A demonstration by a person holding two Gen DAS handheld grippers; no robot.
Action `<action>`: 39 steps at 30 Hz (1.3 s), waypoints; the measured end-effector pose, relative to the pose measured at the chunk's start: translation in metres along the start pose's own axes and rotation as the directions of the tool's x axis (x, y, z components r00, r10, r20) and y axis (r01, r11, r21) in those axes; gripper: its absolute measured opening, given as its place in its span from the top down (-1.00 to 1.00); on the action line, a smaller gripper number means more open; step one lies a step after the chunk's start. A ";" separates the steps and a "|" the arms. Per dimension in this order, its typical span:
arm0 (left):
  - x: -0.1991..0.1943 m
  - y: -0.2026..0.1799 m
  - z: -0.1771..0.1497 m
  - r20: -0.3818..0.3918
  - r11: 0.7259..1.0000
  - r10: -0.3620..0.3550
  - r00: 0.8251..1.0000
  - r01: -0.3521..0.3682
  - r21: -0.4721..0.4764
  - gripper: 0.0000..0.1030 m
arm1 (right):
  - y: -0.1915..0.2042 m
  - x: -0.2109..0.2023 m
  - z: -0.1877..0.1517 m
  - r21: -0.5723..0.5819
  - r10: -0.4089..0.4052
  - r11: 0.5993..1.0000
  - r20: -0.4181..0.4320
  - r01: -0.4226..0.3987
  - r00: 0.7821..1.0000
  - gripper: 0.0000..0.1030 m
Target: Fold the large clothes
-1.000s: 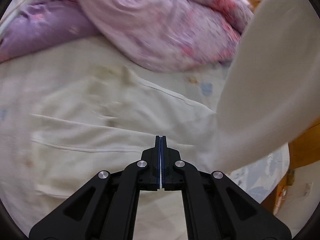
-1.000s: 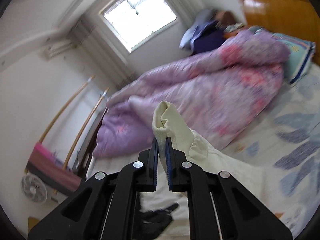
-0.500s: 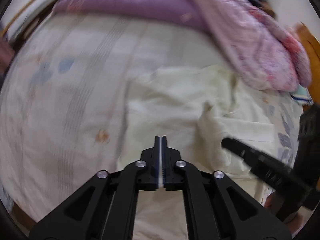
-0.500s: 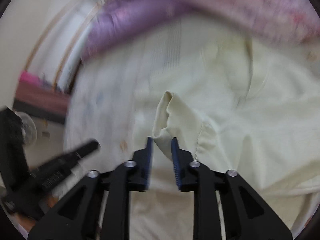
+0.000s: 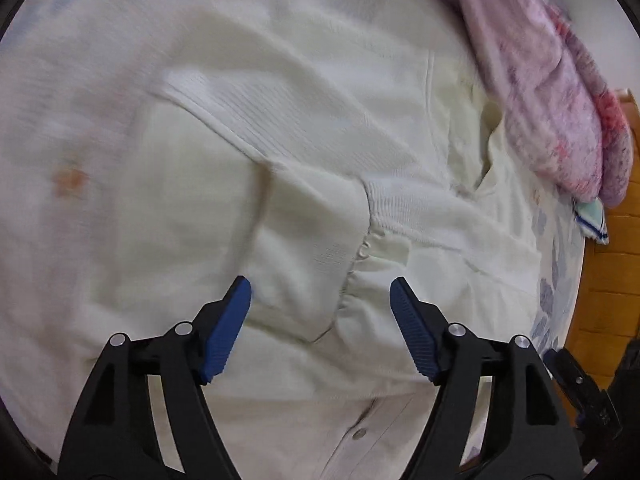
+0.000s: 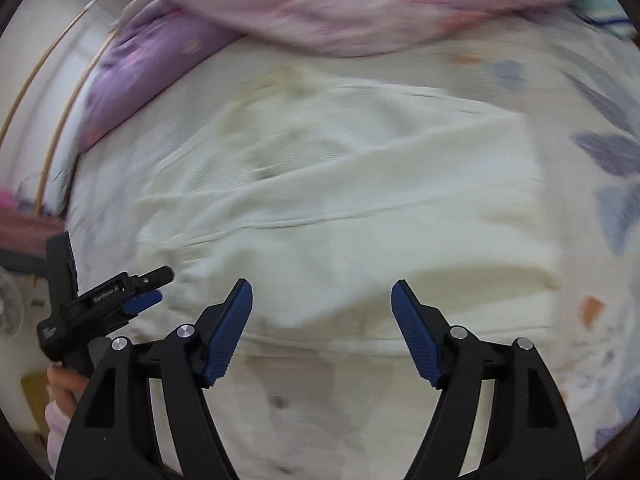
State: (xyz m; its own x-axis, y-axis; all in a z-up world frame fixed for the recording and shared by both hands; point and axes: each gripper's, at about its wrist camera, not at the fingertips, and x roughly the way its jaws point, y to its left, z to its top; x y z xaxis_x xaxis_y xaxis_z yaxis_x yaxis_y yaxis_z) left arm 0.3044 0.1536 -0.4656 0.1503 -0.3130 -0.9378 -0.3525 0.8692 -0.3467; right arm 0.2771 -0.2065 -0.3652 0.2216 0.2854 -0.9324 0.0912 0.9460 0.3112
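Note:
A cream cardigan [image 5: 320, 128] lies spread on the bed, its sleeves folded across the body. In the left wrist view a ribbed cuff [image 5: 384, 208] rests just beyond my left gripper [image 5: 320, 300], whose jaws are opening wide over the cloth with nothing pinched. The right wrist view shows the same cream cardigan [image 6: 340, 184] with my right gripper [image 6: 322, 300] above it, its jaws also opening and free of the fabric. The left gripper [image 6: 150, 286] appears at the left edge of that view, held by a hand [image 6: 60, 384].
A purple and pink quilt [image 6: 320, 4] is bunched along the far side of the bed. The floral bedsheet [image 6: 612, 184] shows to the right. A wooden bed frame [image 5: 612, 288] stands at the right edge, and a small fan [image 6: 8, 304] beyond the left edge.
Both grippers dropped toward the bed and went from shut to wide open. The right one let go of the sleeve cuff, which now lies flat on the cardigan.

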 end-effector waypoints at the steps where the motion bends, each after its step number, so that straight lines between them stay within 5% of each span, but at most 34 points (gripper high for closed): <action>1: 0.006 -0.004 0.000 0.026 1.000 0.024 0.999 -0.024 0.019 -0.30 | -0.011 -0.002 -0.002 0.014 -0.018 1.000 0.002 0.018 1.000 -0.35; 2: 0.009 -0.008 -0.001 0.063 0.997 0.060 0.996 -0.063 0.048 0.20 | -0.028 -0.005 -0.002 0.035 -0.050 0.998 0.006 0.049 0.999 -0.34; 5: 0.001 -0.014 -0.006 0.116 0.996 0.066 0.991 -0.071 0.044 0.77 | -0.079 -0.015 -0.002 0.109 -0.114 0.988 0.012 0.112 0.993 -0.34; 8: -0.023 -0.031 -0.022 0.216 0.967 0.188 0.958 -0.219 0.130 0.78 | -0.106 -0.021 -0.003 0.137 -0.116 0.984 0.024 0.112 0.993 -0.05; 11: -0.027 -0.029 -0.029 0.189 0.955 0.229 0.955 -0.258 0.147 0.76 | -0.121 -0.013 -0.002 0.132 -0.092 0.987 0.006 0.091 0.996 0.39; 13: -0.015 -0.020 -0.028 0.138 0.955 0.254 0.957 -0.271 0.117 0.69 | -0.125 0.013 -0.004 0.107 -0.086 0.990 -0.052 0.091 0.995 0.50; 15: -0.006 -0.012 -0.023 0.112 0.958 0.259 0.959 -0.270 0.093 0.51 | -0.133 0.065 -0.013 0.067 -0.145 0.985 -0.197 0.161 0.970 0.52; 17: -0.005 -0.010 -0.022 0.091 0.954 0.284 0.955 -0.290 0.069 0.30 | -0.138 0.076 -0.015 0.093 -0.126 0.985 -0.190 0.145 0.974 0.53; 19: -0.012 -0.015 -0.021 0.097 0.928 0.354 0.930 -0.362 0.091 0.03 | -0.136 0.066 -0.008 0.103 -0.135 0.982 -0.212 0.159 0.968 0.53; 21: -0.020 -0.021 -0.021 0.114 0.913 0.377 0.919 -0.390 0.121 -0.02 | -0.133 0.053 0.001 0.097 -0.141 0.982 -0.202 0.163 0.969 0.53; 24: -0.035 -0.040 -0.016 0.183 0.866 0.444 0.877 -0.472 0.165 0.15 | -0.132 0.028 0.024 0.090 -0.119 0.987 -0.132 0.132 0.984 0.53; 26: -0.038 -0.050 -0.010 0.189 0.873 0.426 0.885 -0.457 0.169 0.20 | -0.135 0.023 0.048 0.086 -0.107 0.990 -0.104 0.116 0.989 0.53; 30: -0.010 -0.067 0.009 0.115 0.913 0.334 0.936 -0.351 0.206 0.43 | -0.137 0.063 0.095 0.040 -0.121 0.991 -0.165 0.130 0.979 0.53; 34: 0.045 -0.066 0.019 0.009 0.888 0.393 0.919 -0.382 0.257 0.52 | -0.142 0.111 0.133 0.028 -0.155 0.985 -0.255 0.168 0.954 0.57; 39: 0.021 -0.072 0.004 -0.028 0.906 0.376 0.926 -0.361 0.222 0.51 | -0.133 0.091 0.112 -0.016 -0.168 0.985 -0.339 0.173 0.926 0.57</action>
State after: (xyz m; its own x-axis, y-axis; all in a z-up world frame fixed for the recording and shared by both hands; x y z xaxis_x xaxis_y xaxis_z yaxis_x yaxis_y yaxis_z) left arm 0.3363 0.0859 -0.4605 -0.0198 0.0264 -0.9995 -0.1686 0.9852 0.0294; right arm 0.3942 -0.3235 -0.4704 -0.1393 0.1576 -0.9776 0.1126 0.9834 0.1425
